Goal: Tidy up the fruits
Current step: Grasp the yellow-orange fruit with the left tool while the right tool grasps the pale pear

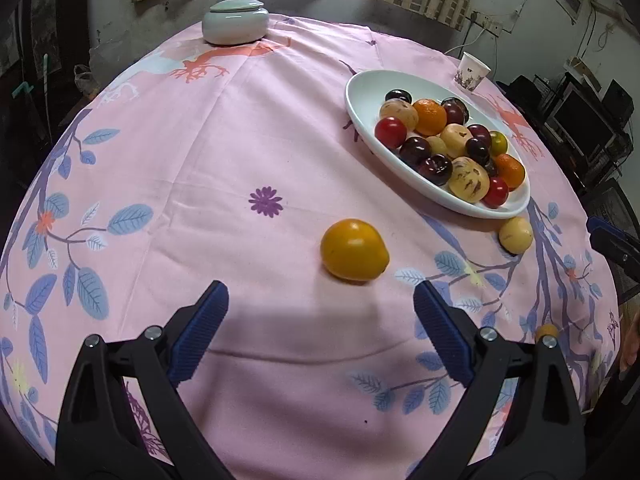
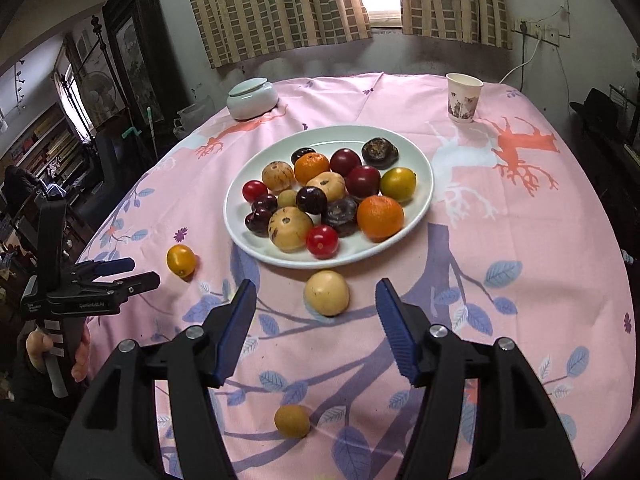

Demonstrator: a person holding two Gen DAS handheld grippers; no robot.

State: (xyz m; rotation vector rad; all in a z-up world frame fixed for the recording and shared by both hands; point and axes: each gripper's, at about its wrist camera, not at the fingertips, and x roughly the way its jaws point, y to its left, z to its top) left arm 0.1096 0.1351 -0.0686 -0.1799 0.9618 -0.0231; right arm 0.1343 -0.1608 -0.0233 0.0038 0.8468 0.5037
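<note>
Three fruits lie loose on the cloth [image 2: 500,240] outside the plate [image 2: 424,196], both claws open and empty.

We judge the pale fruit [image 2: 326,293], just beside the plate's near rim and ahead of the right claw [image 2: 316,312], firm and light; take it across its middle. The yellow tomato [image 1: 354,250], ahead of the left claw [image 1: 320,312], looks smooth, slippery, easily bruised. The small fruit [image 2: 292,421] lies nearest us. Open cloth surrounds all three; the table's edge is near on the left.
</note>
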